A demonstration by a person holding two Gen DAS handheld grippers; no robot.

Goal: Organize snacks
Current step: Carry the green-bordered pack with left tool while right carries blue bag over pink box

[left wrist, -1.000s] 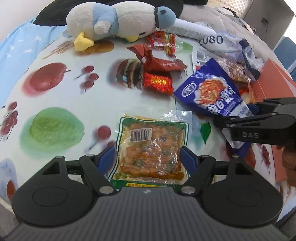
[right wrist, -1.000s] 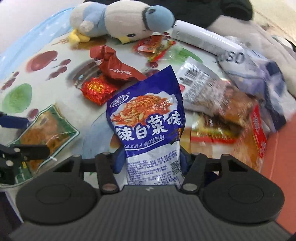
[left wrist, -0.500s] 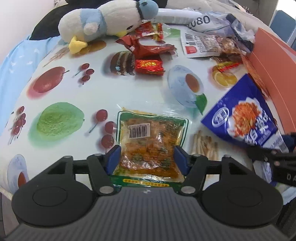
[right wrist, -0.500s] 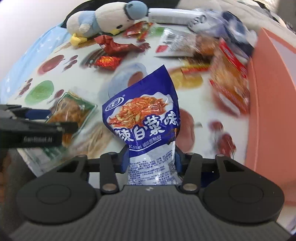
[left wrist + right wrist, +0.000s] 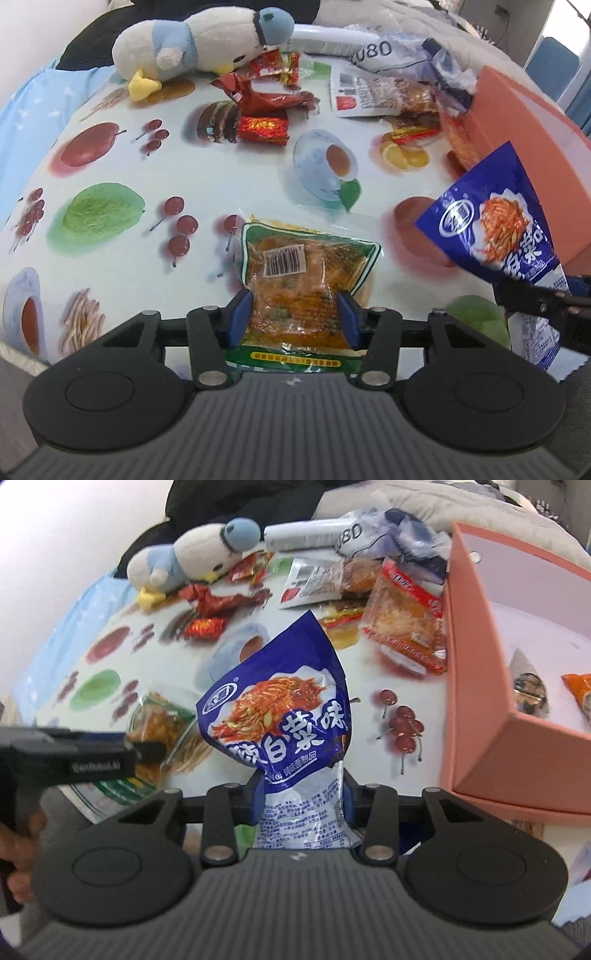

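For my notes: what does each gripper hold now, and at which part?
Right gripper: blue packet, by its lower end. Left gripper: green-edged packet, across its near end.

plush penguin point(image 5: 207, 44) | lying (on its side) | fruit-print tablecloth point(image 5: 207, 177)

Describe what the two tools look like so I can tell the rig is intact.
Both match: the left tool and right tool have black linkage arms with silver pivot pins, blue finger pads, round black housings and a ribbed grey body. Seen side-on, the left carries blurred white lettering. No cables or sleeves show.
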